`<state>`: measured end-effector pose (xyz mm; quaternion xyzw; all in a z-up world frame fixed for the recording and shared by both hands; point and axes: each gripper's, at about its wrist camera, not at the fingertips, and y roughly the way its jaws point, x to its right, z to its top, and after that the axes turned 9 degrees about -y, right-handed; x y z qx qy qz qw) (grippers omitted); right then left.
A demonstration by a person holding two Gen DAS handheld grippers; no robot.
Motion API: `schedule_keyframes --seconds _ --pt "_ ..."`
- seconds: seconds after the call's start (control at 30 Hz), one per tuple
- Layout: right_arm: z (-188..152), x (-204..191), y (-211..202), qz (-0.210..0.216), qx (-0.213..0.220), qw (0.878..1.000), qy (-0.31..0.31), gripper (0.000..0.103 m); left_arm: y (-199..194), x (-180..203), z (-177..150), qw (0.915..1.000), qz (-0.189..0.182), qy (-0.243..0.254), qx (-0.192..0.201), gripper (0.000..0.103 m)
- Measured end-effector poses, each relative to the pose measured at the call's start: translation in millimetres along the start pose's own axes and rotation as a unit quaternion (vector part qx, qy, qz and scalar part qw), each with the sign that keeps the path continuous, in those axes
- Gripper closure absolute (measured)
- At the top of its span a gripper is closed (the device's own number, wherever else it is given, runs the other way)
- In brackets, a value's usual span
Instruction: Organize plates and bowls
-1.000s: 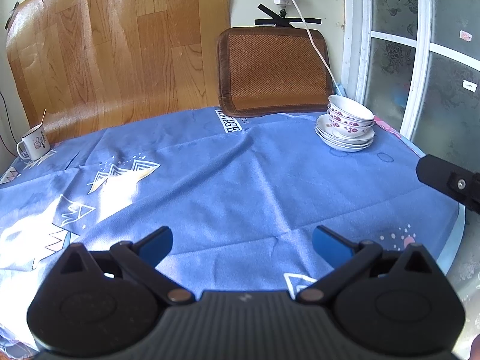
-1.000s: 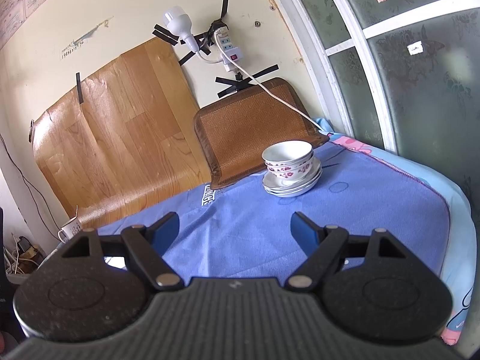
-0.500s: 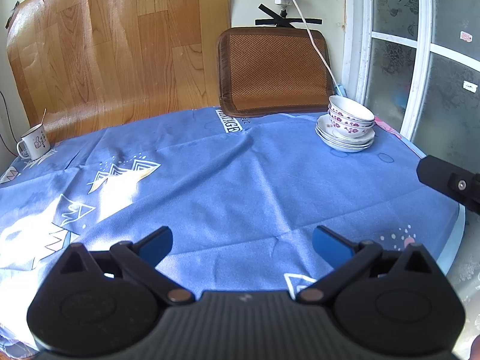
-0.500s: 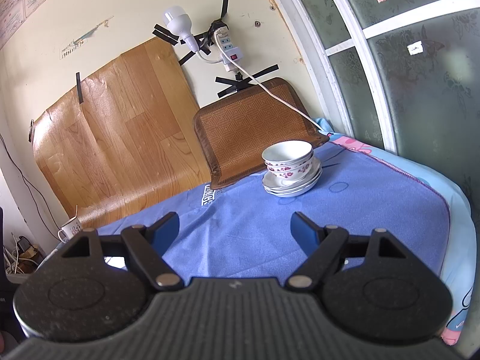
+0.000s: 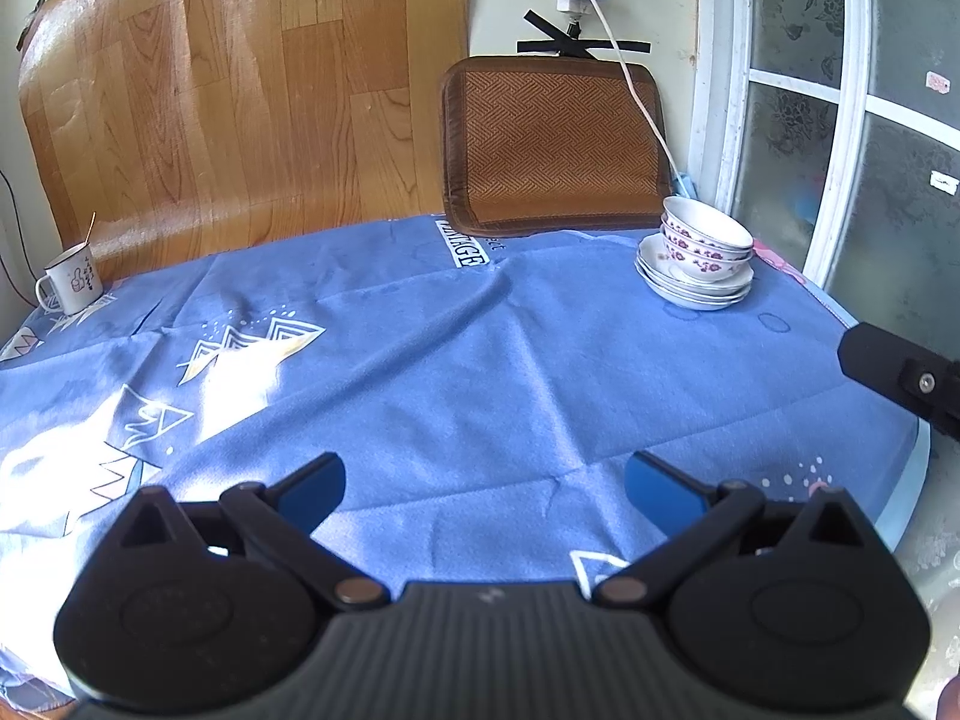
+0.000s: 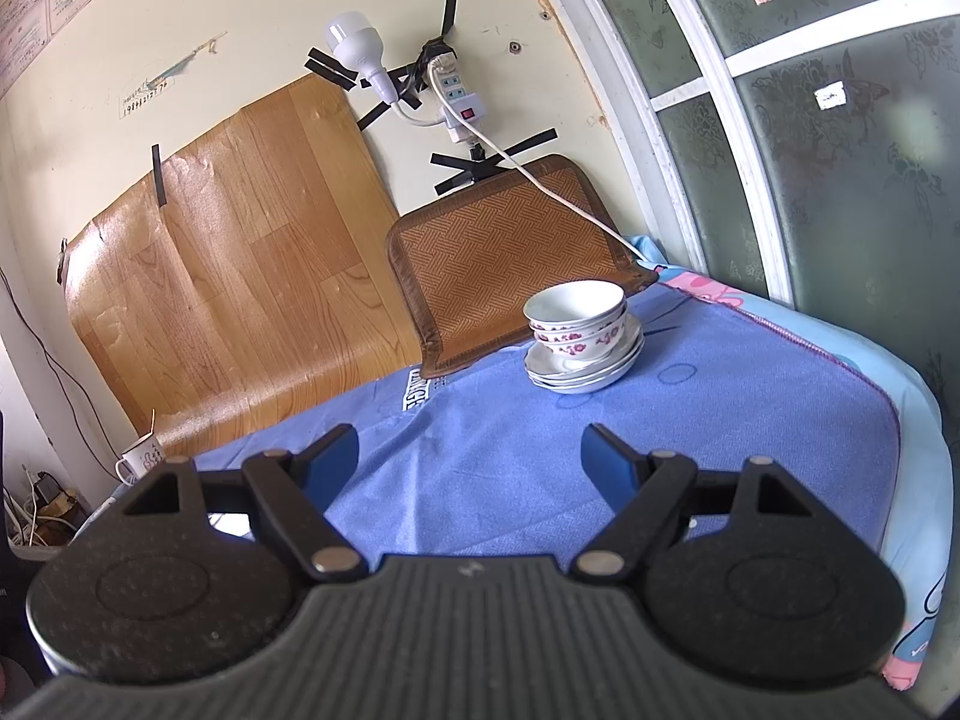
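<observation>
White bowls with purple flowers (image 5: 705, 240) (image 6: 577, 315) sit nested on a stack of white plates (image 5: 696, 291) (image 6: 585, 369) at the far right of the blue-clothed table (image 5: 450, 360) (image 6: 750, 420). My left gripper (image 5: 483, 483) hovers open over the near part of the cloth, far from the stack, nothing between its blue pads. My right gripper (image 6: 471, 459) is open too, empty, aimed toward the stack from some way off. One black finger of the right gripper (image 5: 900, 375) shows at the right edge of the left wrist view.
A white mug (image 5: 69, 282) (image 6: 141, 459) stands at the table's far left. A woven brown mat (image 5: 552, 144) (image 6: 510, 264) leans on the wall behind the stack, with a white cable (image 5: 636, 90) hanging across it. A glass door (image 5: 840, 120) borders the right side.
</observation>
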<state>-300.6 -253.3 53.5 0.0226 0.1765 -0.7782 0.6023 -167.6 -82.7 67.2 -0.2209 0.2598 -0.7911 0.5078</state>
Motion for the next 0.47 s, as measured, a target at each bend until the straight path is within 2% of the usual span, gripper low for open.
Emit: schedule_keyframes --seconds 0.47 --pt "0.5 0.4 0.3 0.000 0.000 1.000 0.000 0.020 -2.4 2.9 -1.0 0.9998 -0.019 0.008 0.008 0.000"
